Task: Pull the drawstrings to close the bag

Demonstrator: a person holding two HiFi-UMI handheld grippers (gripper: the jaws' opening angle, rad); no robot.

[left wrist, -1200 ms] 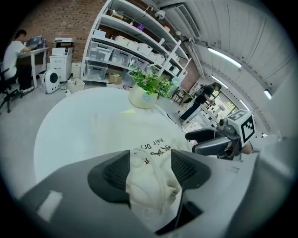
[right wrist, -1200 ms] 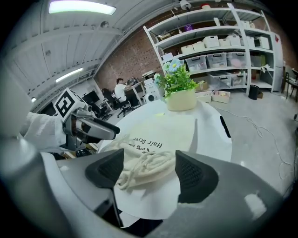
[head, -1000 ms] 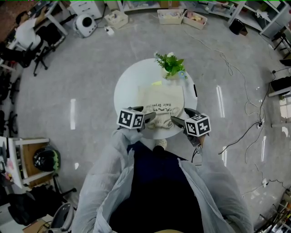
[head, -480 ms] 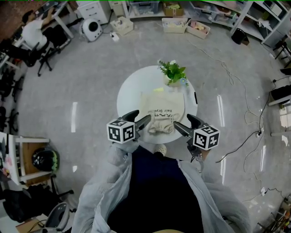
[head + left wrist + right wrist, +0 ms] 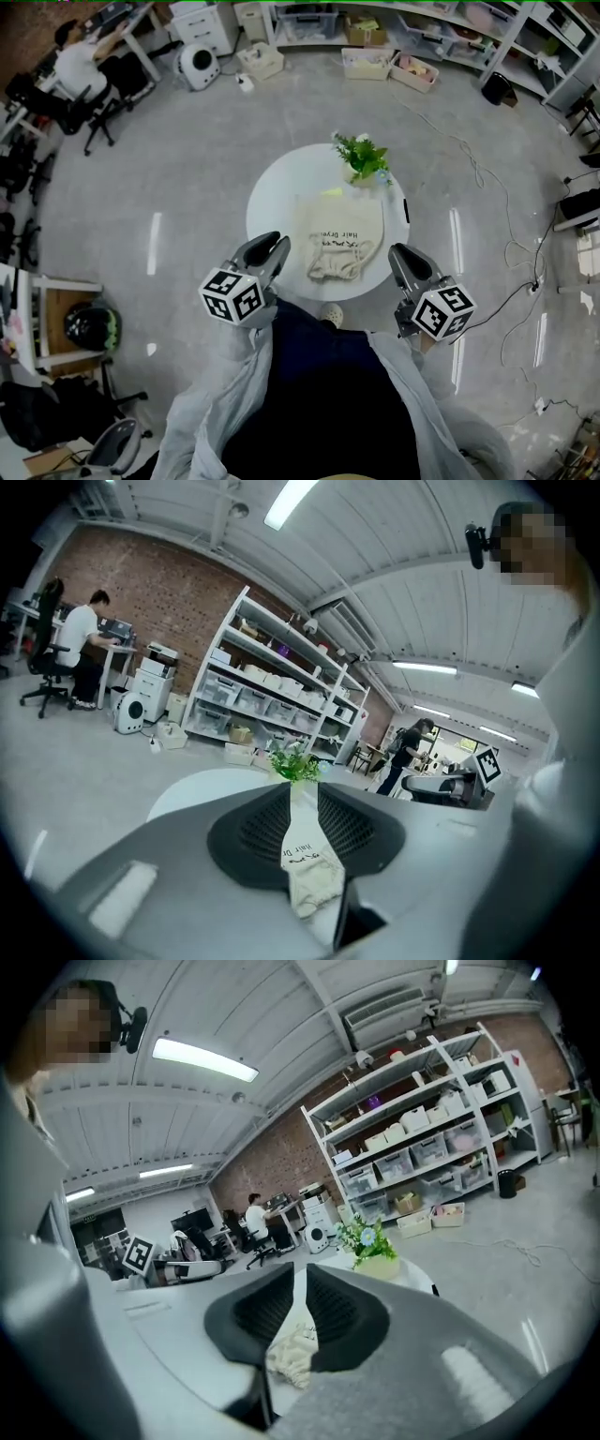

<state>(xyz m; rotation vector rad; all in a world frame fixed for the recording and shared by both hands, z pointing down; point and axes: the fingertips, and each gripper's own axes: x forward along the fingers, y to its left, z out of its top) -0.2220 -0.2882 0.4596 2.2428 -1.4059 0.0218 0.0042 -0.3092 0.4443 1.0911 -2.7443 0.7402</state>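
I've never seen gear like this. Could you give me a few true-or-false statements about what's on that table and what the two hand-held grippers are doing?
The cloth bag lies on a round white table. True.
A potted plant stands at the table's far edge. True.
The bag stands upright. False: it lies flat.
The left gripper and right gripper grip the bag's strings. False: both hang clear of the bag; their jaws have just been closing, with nothing between them.

A lab workshop, with brick wall (image 5: 159, 597) and stocked shelving (image 5: 272, 691)
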